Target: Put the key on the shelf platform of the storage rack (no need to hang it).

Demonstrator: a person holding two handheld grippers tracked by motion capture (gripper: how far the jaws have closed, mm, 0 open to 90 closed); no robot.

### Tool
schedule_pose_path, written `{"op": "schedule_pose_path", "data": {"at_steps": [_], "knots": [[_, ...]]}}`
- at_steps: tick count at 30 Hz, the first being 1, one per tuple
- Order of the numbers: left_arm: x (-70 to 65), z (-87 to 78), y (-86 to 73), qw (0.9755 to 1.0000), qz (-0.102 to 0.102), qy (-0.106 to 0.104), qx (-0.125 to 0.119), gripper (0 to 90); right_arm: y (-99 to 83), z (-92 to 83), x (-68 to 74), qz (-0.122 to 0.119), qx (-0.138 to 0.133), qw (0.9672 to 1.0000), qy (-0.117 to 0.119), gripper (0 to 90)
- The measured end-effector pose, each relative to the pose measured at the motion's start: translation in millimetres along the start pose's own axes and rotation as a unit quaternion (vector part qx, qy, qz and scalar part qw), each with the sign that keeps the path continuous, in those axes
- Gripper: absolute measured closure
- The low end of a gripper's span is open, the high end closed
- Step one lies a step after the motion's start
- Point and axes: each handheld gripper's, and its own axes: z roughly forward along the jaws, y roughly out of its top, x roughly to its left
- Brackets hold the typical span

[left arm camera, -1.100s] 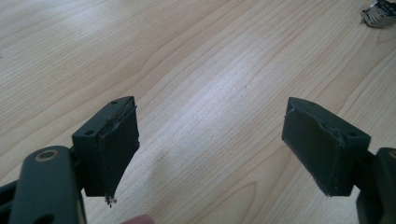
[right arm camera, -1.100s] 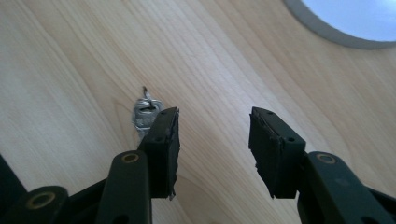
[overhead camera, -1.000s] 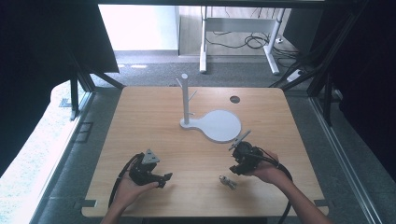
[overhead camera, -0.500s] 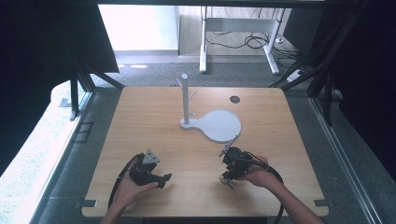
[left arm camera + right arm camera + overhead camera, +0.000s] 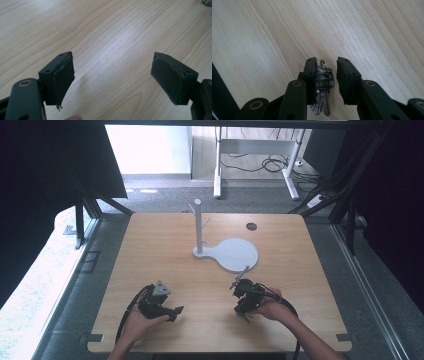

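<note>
wooden tabletop (image 5: 165,250); near the stand (image 5: 198,227), right claw (image 5: 326,72) straddles keys (image 5: 323,85), not yet clenched. loose, jangly metal: grip the bunched heads. left claw (image 5: 113,75) released.

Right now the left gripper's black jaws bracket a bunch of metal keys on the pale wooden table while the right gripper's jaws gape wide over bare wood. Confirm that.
Sides swapped. The right gripper view shows the right gripper with its jaws around the bunch of metal keys on the pale wooden table, a gap left on one side. The left gripper view shows the left gripper gaping over bare wood.
</note>
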Motion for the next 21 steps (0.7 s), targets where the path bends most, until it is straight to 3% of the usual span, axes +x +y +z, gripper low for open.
{"op": "schedule_pose_path", "data": {"at_steps": [6, 11, 21], "knots": [[-0.1, 0.4, -0.1, 1.0000, -0.001, 0.000, 0.001, 19.2, 1.8, 6.6, -0.6, -0.006, 0.009, 0.9999, 0.005, 71.7], [0.7, 0.7, -0.6, 1.0000, -0.002, 0.001, 0.002, 19.3, 3.6, 9.7, -3.1, 0.010, 0.011, 0.9998, 0.011, 76.7], [1.7, 1.0, -1.0, 1.0000, 0.000, 0.003, 0.003, 19.4, 3.3, 9.3, -8.8, 0.019, 0.021, 0.9991, 0.032, 88.0]]}}
